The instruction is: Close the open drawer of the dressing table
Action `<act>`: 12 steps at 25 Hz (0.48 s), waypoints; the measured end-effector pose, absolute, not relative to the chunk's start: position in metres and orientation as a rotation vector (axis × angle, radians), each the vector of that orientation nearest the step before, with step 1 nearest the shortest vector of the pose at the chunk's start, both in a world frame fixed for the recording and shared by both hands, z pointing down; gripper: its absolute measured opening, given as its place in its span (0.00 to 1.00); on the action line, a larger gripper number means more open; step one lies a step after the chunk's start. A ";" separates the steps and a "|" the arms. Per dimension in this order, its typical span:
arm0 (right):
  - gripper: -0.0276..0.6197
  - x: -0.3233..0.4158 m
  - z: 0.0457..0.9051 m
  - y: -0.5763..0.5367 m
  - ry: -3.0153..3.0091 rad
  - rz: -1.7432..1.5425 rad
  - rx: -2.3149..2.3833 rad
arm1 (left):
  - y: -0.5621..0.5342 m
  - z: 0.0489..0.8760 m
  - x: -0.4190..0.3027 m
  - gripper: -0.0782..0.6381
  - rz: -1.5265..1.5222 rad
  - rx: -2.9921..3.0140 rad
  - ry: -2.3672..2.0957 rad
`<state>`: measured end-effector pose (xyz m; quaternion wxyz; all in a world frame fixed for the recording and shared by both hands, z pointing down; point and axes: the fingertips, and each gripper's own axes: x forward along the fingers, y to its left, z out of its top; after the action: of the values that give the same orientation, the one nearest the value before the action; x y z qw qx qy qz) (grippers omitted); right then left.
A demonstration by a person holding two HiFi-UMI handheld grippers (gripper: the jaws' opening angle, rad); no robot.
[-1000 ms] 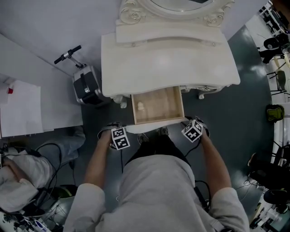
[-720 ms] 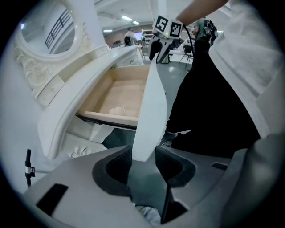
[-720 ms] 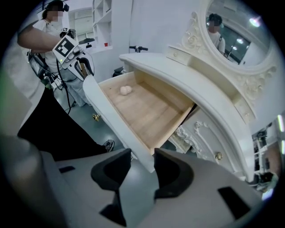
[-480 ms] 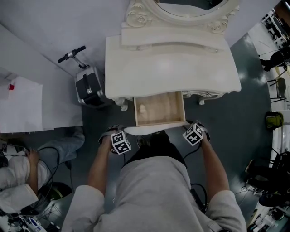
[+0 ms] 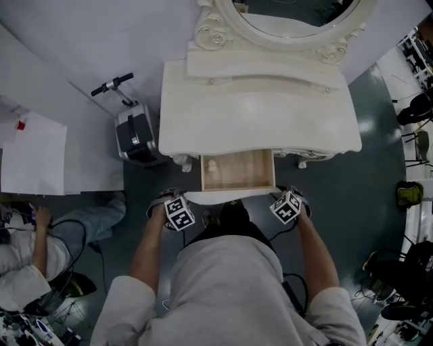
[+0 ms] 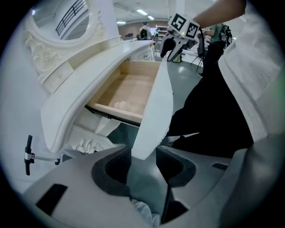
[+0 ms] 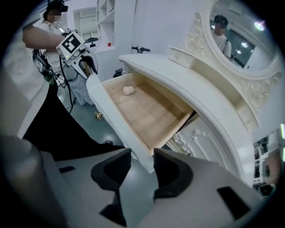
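The cream dressing table (image 5: 257,108) has its middle drawer (image 5: 237,170) partly pulled out, a small pale object (image 5: 212,164) lying in its back left corner. My left gripper (image 5: 177,208) is at the left end of the white drawer front (image 5: 230,196). In the left gripper view that end (image 6: 151,116) sits just inside the mouth of the left gripper (image 6: 144,162), whose jaws are opening. My right gripper (image 5: 285,203) is at the right end. There the right gripper (image 7: 142,167) is shut on the corner of the front (image 7: 118,120).
A black wheeled case with a scooter handle (image 5: 134,134) stands left of the table. A white desk (image 5: 34,162) and a seated person (image 5: 27,263) are further left. The oval mirror (image 5: 291,13) rises at the back. Chairs and gear (image 5: 413,182) crowd the right edge.
The drawer has slid further into the table, and less of its wooden floor shows. Both grippers have moved with the front towards the table.
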<state>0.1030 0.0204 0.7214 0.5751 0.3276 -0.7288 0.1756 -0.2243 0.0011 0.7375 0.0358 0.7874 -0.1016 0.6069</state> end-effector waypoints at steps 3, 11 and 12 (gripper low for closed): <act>0.30 0.104 0.722 0.014 -1.714 0.406 0.772 | -0.005 0.738 -0.224 0.35 1.883 2.397 -0.316; 0.30 0.107 0.722 0.002 -1.730 0.404 0.762 | -0.016 0.738 -0.222 0.35 1.887 2.361 -0.363; 0.30 0.107 0.723 0.001 -1.732 0.404 0.765 | -0.018 0.739 -0.222 0.35 1.888 2.359 -0.365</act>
<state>0.1069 0.0005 0.7227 0.5671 0.3254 -0.7369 0.1718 -0.2218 -0.0175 0.7388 0.0489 0.7741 -0.1197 0.6197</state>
